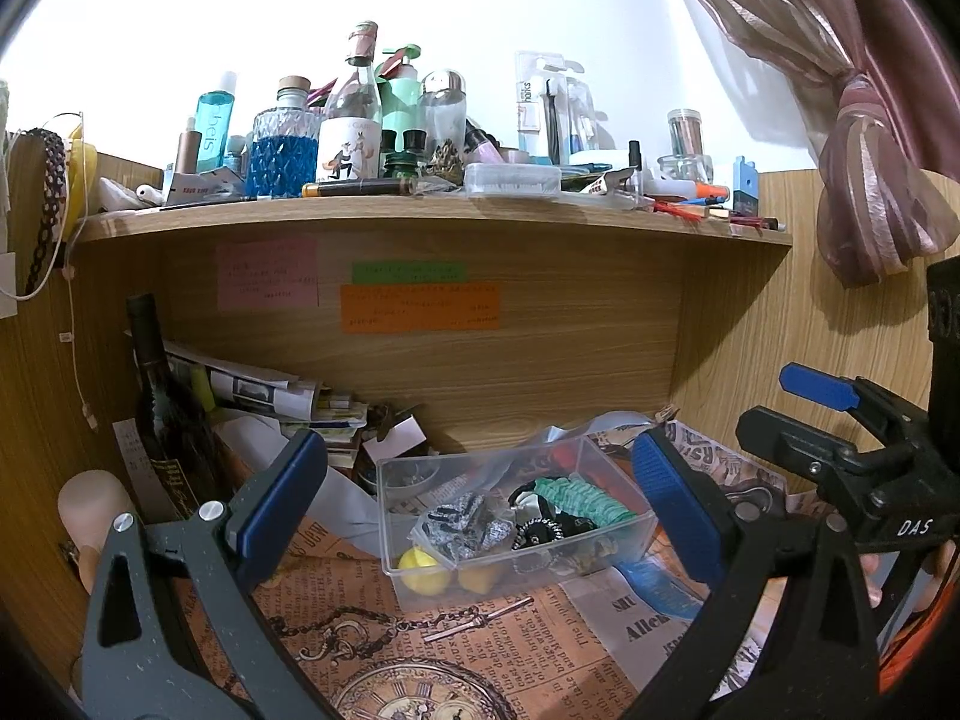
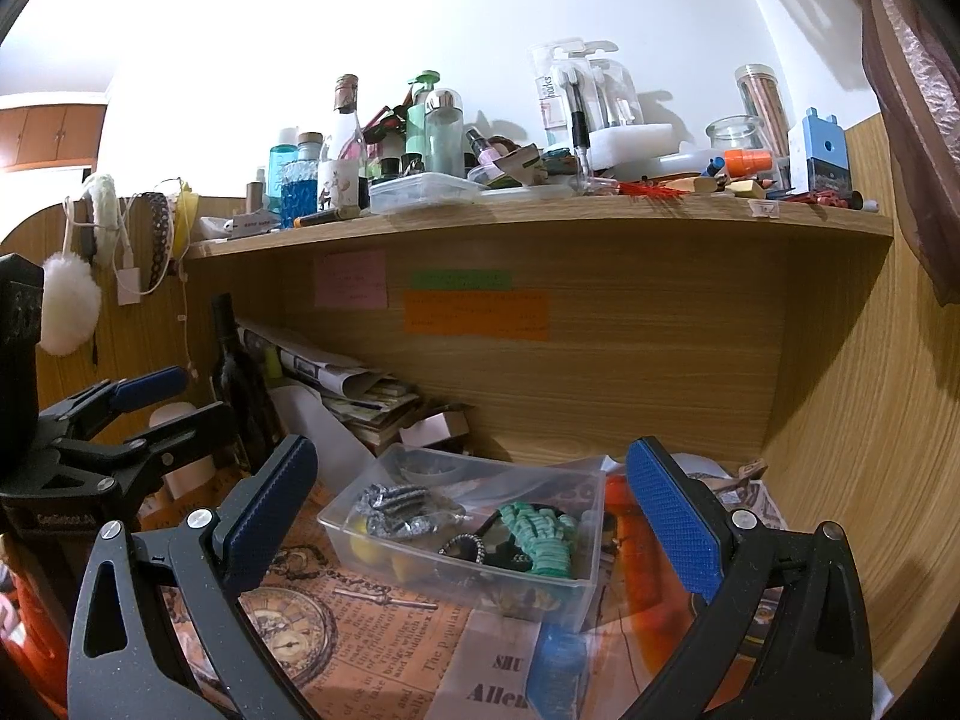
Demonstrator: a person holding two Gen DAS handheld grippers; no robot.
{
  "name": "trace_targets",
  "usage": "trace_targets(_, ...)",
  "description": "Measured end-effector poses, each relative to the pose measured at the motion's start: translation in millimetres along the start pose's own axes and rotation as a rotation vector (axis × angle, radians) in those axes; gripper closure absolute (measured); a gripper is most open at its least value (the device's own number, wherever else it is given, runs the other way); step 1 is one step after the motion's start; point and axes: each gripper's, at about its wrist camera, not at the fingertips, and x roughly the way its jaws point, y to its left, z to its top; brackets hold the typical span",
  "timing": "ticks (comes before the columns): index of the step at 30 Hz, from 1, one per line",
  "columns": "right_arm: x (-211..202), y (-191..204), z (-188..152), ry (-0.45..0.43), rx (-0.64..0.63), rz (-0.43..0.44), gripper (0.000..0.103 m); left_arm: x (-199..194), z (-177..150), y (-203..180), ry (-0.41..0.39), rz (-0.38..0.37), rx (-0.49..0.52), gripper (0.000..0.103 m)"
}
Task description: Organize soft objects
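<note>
A clear plastic box (image 1: 624,531) stands on the desk under the shelf; it also shows in the right wrist view (image 2: 585,564). In it lie a green scrunchie (image 1: 585,495) (image 2: 540,534), a silver-black scrunchie (image 1: 465,525) (image 2: 396,504), black hair ties (image 1: 540,531) and yellow balls (image 1: 423,567). My left gripper (image 1: 480,510) is open and empty, jaws wide on either side of the box, a little in front of it. My right gripper (image 2: 474,516) is open and empty, likewise framing the box. Each gripper shows at the edge of the other's view.
A dark wine bottle (image 1: 159,408) and a pile of papers (image 1: 270,396) stand at the back left. The wooden shelf (image 1: 420,219) above is crowded with bottles and jars. A blue comb (image 2: 555,669) lies in front of the box. A curtain (image 1: 870,180) hangs right.
</note>
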Motion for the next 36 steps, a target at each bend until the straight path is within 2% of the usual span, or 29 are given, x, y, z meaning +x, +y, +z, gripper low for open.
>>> trace_targets(36, 4.0, 4.3, 0.0, 0.007, 0.005, -0.006, 0.000, 3.5, -2.9, 5.1, 0.008, -0.026, -0.004, 0.000)
